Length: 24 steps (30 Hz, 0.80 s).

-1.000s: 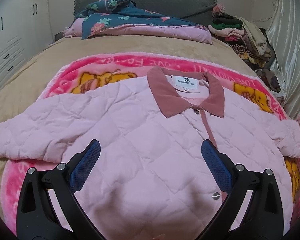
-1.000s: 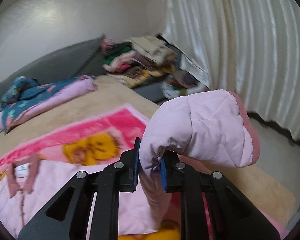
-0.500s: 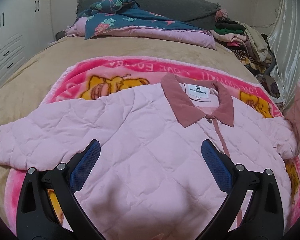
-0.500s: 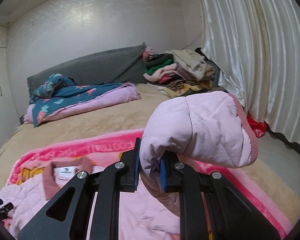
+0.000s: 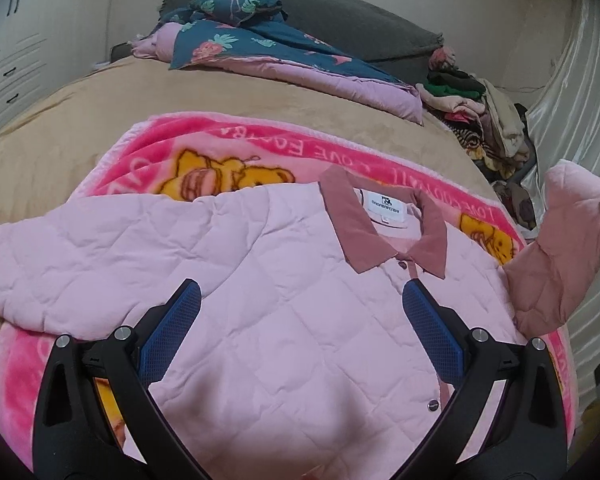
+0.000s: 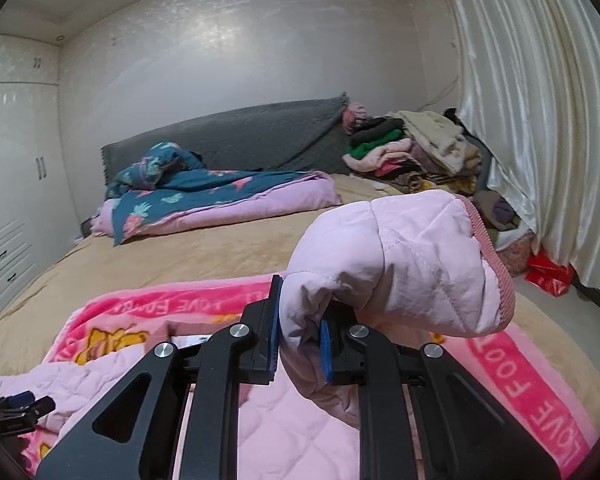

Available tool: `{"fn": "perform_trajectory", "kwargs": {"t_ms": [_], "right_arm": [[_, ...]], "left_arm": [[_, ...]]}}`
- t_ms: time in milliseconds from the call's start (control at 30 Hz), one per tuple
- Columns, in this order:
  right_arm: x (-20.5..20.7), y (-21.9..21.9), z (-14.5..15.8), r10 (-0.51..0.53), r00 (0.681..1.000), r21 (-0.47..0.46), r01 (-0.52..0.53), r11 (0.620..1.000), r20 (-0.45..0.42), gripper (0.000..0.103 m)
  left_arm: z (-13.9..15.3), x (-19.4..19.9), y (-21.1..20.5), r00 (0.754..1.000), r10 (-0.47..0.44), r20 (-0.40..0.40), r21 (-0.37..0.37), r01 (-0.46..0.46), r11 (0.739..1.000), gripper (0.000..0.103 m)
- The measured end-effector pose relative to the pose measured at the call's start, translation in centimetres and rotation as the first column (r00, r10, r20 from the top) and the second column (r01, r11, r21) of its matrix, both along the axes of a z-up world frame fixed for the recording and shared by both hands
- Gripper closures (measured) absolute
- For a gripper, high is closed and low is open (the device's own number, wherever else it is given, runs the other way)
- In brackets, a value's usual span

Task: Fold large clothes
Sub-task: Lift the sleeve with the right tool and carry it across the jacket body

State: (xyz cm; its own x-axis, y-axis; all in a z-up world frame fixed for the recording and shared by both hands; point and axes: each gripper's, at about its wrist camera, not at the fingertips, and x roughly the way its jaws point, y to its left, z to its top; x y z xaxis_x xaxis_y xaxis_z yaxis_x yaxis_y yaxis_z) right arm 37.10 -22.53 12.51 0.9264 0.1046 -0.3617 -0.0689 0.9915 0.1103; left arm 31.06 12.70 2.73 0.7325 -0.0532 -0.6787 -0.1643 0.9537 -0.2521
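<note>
Since a second ago my right gripper (image 6: 300, 330) has swung the pinched sleeve (image 6: 396, 264) up and in over the pink jacket (image 5: 284, 288), jaws clamped tight on it. Left gripper (image 5: 300, 328) hovers wide open over the jacket's chest, holding nothing. Only the left view shows the collar (image 5: 380, 228) laid flat; jacket's on the pink blanket (image 5: 204, 148).

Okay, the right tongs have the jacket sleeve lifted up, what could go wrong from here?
The right tongs pinch only a small bunch of the sleeve, near its cuff, so the padded fabric could slip out mid-fold. The left tongs are open above the pink jacket, pinning nothing, so pulling the sleeve may drag the jacket across the pink blanket.
</note>
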Motion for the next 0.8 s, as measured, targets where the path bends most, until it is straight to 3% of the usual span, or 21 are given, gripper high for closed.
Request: {"fn": "perform_trajectory", "kwargs": {"t_ms": [200,467,800], "right_arm": [[0.4,3.8,-1.5,0.072,0.997,-0.023,-0.073,0.997,-0.017,0.088],[0.7,10.3,-5.8,0.172,0.982,-0.151,-0.182,0.972,-0.073,0.088],[-0.9,17.6,-13.3,0.289,0.937,-0.315,-0.339,0.886,-0.195,0.088]], "left_arm": [[0.2,-0.3,1.6,0.999,0.028,0.018,-0.055,-0.027,0.998,0.008],[-0.3,-0.3,3.3,0.998,0.058,0.004,-0.101,-0.057,0.993,0.008],[-1.9,0.1,4.7,0.998,0.06,-0.03,-0.199,-0.065,0.978,0.008]]}}
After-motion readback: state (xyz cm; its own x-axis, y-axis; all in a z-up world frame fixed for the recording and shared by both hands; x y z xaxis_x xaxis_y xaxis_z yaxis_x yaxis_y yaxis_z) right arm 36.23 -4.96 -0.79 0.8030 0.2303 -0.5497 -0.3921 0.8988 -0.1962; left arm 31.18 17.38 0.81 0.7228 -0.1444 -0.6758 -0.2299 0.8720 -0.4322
